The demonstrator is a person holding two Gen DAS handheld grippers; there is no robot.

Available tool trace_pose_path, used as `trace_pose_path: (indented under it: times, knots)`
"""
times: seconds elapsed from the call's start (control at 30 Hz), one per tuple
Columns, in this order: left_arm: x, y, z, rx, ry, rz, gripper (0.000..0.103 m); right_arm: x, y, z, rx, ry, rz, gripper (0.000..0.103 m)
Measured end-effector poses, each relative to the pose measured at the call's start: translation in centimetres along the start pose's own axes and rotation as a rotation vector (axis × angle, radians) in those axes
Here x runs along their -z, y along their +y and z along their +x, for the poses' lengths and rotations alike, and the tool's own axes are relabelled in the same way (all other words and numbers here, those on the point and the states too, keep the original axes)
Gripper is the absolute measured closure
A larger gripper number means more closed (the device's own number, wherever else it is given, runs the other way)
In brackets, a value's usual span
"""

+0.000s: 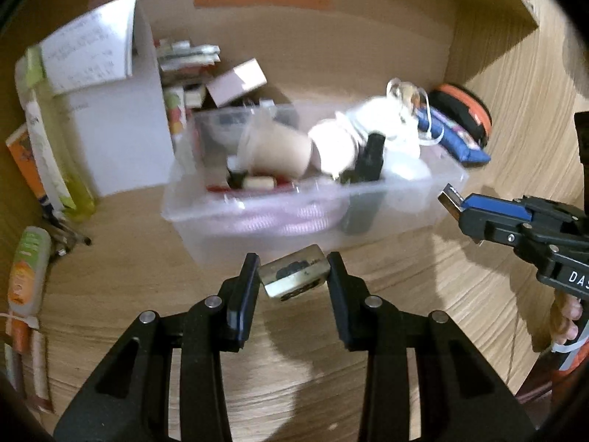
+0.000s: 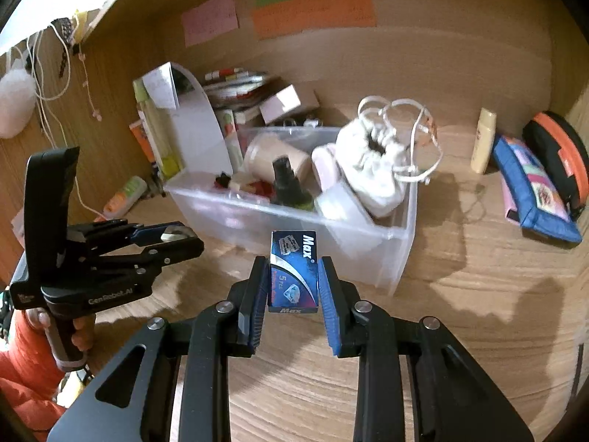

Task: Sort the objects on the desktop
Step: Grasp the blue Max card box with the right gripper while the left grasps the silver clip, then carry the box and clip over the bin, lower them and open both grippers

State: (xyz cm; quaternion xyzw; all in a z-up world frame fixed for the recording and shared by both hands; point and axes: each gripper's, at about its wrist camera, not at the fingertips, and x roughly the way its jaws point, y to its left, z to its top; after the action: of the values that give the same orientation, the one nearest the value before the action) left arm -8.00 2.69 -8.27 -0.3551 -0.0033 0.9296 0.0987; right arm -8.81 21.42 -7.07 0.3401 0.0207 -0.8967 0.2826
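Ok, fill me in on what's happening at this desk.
A person is sorting desk clutter with a handheld tool in each hand. The left tool is clamped on a small clear block with something dark inside, held above the wooden desk just in front of the clear plastic bin. The right tool grips a small blue box marked Max, also in front of the bin. The bin already holds a paper cup, a white drawstring pouch and a dark bottle.

Clear plastic bin [image 2: 368,243], wood-grain desk [image 2: 478,313], glossy cardboard box [image 2: 293,272].
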Motion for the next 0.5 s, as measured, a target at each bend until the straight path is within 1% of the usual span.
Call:
trace_pose_path:
  times: [0.17,0.4,0.5]
  knots:
    - [-1.2,0.5,-1.6,0.002,-0.064,-0.011,0.067,-1.3,0.4,-1.3,-0.003,-0.043,-0.003,0.078]
    - [-2.9,1.7,-4.2,0.028,-0.153,-0.05,0.067,-3.3,1.2,-2.7,-0.015,-0.106,-0.006,0.078]
    - [-3.8,2.3,-4.9,0.025,-0.183,-0.055,0.067,-4.2,1.5,-3.3,-0.017,-0.133,-0.017,0.078]
